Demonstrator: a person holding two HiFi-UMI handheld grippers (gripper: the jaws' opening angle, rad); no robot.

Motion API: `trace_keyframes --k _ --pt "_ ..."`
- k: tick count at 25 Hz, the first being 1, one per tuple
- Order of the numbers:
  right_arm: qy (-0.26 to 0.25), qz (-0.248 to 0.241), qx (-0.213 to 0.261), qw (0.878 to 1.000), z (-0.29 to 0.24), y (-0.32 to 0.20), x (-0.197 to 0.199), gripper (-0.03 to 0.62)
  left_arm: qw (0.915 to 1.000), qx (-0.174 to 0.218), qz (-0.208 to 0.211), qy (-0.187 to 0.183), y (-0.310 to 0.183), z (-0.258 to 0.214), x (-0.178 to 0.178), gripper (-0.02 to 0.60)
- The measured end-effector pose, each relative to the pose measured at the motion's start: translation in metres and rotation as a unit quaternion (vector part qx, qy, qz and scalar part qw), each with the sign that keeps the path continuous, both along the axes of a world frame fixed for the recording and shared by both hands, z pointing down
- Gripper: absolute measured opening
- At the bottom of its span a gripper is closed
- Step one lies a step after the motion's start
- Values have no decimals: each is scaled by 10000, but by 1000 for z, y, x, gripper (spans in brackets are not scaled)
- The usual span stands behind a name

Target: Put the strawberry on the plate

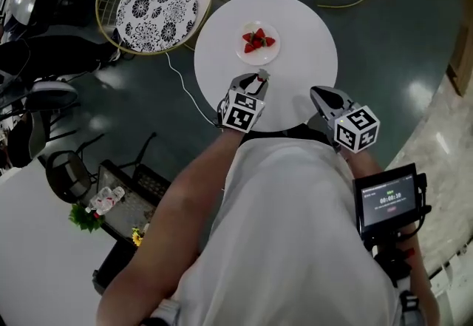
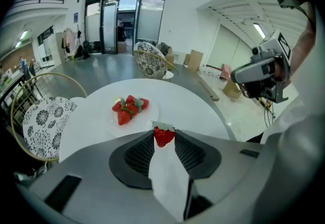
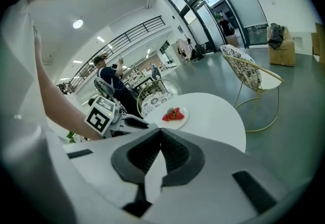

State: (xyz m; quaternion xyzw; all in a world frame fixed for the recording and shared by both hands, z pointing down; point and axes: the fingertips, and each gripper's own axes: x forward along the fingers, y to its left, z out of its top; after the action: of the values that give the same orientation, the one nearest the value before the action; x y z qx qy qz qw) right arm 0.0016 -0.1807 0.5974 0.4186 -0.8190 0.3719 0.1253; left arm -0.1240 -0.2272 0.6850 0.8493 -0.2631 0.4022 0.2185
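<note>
- Red strawberry with a green leafy cap (image 2: 164, 135) sits pinched between the tips of the left hand-held gripper (image 1: 258, 81), whose jaws are clamped on its two sides.
- In the head view this left hand-held gripper is over the near part of the round white counter (image 1: 307, 58), pointing towards the small round white plate (image 1: 270, 58) and stopping short of its near rim.
- The held strawberry is off the plate; whether it is clear of the counter top cannot be told.
- A pile of red strawberries (image 1: 258, 40) lies in the middle of the small round white plate, which stands towards the far side of the counter.
- The right hand-held gripper (image 1: 318, 94) is at the near edge of the counter, to the right of the left one and well apart from the plate; its jaws meet at the tips with nothing between them.
- A gold wire chair with a black-and-white patterned cushion (image 1: 157, 12) stands on the dark floor just beyond the counter's left side.
- A small black screen on a mount (image 1: 388, 199) shows at the person's right side.
</note>
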Motion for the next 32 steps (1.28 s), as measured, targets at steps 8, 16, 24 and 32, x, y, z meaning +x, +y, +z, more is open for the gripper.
trace_keyframes --k 8,16,24,32 --pt "33 -268 -123 9996 4 -14 -20 6 9932 -401 -1047 329 -31 4 -17 121" --pt "60 -286 -228 9993 21 -23 -29 6 9876 -609 -1342 542 -56 22 -13 121" --pt "78 -143 -347 9993 25 -19 -25 6 9792 -1048 -1649 549 -63 37 0 121" --pt "94 43 -407 9991 28 -17 -16 6 9659 -1337 -2110 681 -76 47 11 121"
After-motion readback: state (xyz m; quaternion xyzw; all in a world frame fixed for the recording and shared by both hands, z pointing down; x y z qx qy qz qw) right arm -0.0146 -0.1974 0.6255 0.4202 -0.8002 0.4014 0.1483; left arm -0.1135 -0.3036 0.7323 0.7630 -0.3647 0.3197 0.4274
